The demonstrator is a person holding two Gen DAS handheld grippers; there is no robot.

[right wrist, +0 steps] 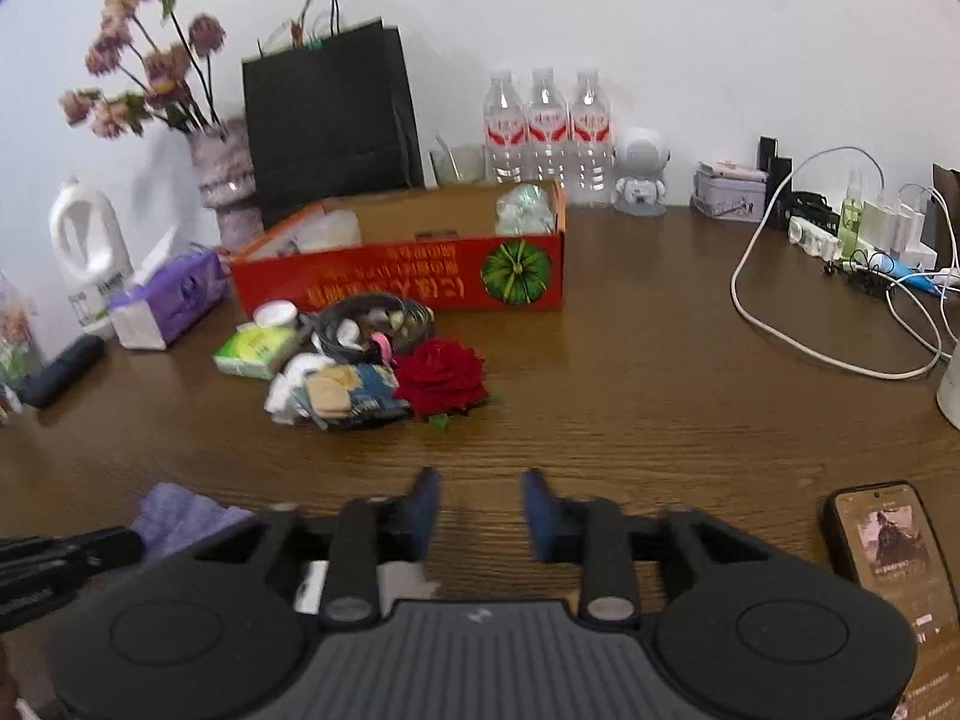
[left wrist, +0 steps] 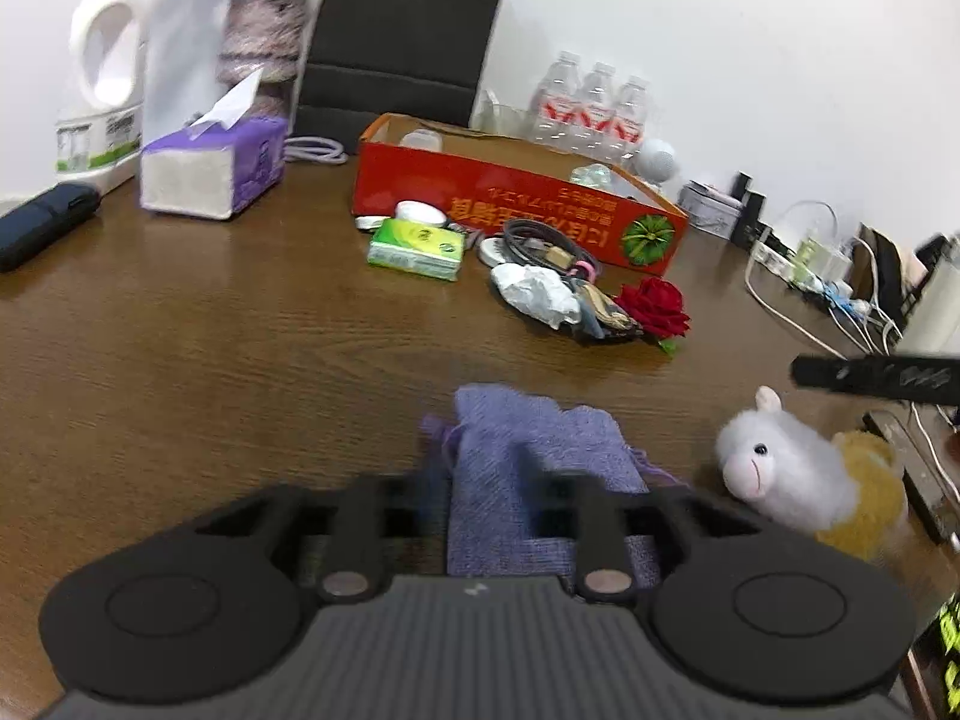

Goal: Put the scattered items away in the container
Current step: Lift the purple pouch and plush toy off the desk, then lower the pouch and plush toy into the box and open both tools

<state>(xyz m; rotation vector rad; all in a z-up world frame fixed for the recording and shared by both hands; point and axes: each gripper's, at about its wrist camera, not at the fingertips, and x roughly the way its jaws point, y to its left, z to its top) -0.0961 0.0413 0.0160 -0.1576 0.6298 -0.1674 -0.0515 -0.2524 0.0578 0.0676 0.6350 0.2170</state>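
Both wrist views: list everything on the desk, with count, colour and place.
red box: 1, red, desk middle, open top
purple cloth: 1, between left gripper's fingers
red rose: 1, in front of box
green tissue pack: 1, left of pile
coiled cable: 1, dark, against box
plush toys: 2, white and yellow, right of cloth
water bottles: 3, clear, by wall
black bag: 1, behind box
phone: 1, desk right
left gripper: open around cloth
right gripper: open, empty

Rose (right wrist: 440,377) lies before the box (right wrist: 420,282) (right of clutter).
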